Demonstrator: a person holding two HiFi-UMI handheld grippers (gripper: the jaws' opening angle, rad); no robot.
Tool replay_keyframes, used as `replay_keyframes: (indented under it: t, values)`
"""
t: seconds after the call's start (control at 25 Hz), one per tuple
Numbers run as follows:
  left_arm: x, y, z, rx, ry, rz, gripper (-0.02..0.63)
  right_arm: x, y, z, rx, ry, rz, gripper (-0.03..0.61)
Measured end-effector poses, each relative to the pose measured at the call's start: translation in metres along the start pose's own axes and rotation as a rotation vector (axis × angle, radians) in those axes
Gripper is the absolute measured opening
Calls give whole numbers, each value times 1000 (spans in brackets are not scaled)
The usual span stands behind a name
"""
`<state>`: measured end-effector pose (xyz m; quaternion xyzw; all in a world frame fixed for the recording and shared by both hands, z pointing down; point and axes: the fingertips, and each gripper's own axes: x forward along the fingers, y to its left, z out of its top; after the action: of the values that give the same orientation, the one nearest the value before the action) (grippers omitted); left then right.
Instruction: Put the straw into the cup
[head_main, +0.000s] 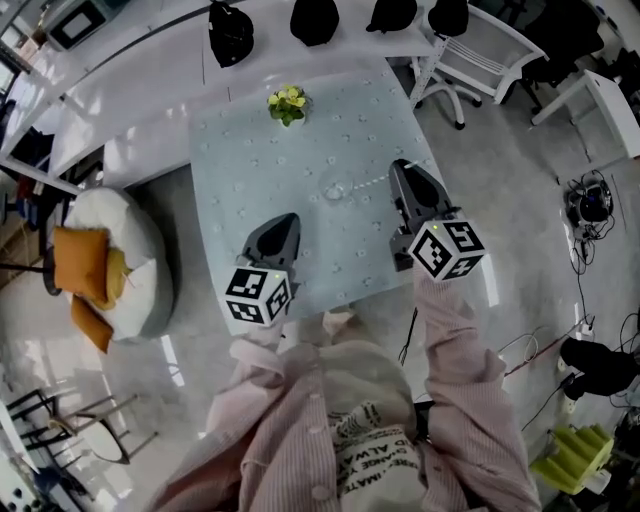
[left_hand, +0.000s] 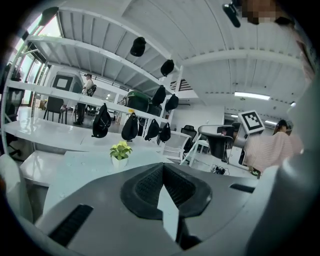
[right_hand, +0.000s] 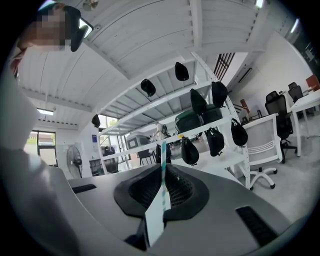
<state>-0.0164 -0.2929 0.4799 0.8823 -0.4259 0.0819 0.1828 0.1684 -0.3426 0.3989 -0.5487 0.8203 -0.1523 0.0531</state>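
Right hand-held gripper (right_hand: 164, 166): jaws closed on the straw (right_hand: 163, 195), which stands upright between the pads and rises past the tips. The straw is striped teal and white, with a flat white strip at its lower end.

Left hand-held gripper (left_hand: 163, 166): jaws closed together, nothing between them.

Both are held over the near part of the desk (head_main: 250, 150), the right one further in.

Desk: pale, square, dotted with small marks.

On it:
- Clear cup (head_main: 335, 188), faint, ahead of and between the two grippers; contents not discernible.
- Small white pot (head_main: 287, 112) of green leaves near the far edge.

Room:
- Glossy pale floor.
- White shelving (left_hand: 50, 135) hung with black bags (left_hand: 101, 121).
- White chair (head_main: 470, 50).
- White beanbag (head_main: 130, 260) with orange cushions (head_main: 80, 262).
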Motion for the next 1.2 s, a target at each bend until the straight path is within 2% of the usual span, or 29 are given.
replay_keyframes:
  t: [0.28, 0.64, 0.84, 1.2]
  values:
    - [34, 19, -16, -63, 33, 52, 0, 54, -12, -27, 0, 87, 83, 18]
    - [61, 33, -54, -162, 73, 110, 0, 99, -17, -79, -19, 214, 175, 18]
    - [71, 35, -73, -205, 97, 114, 0, 113, -20, -109, -11, 279, 197, 18]
    - [86, 34, -102, -261, 151, 100, 0, 126, -31, -152, 70, 370, 213, 17]
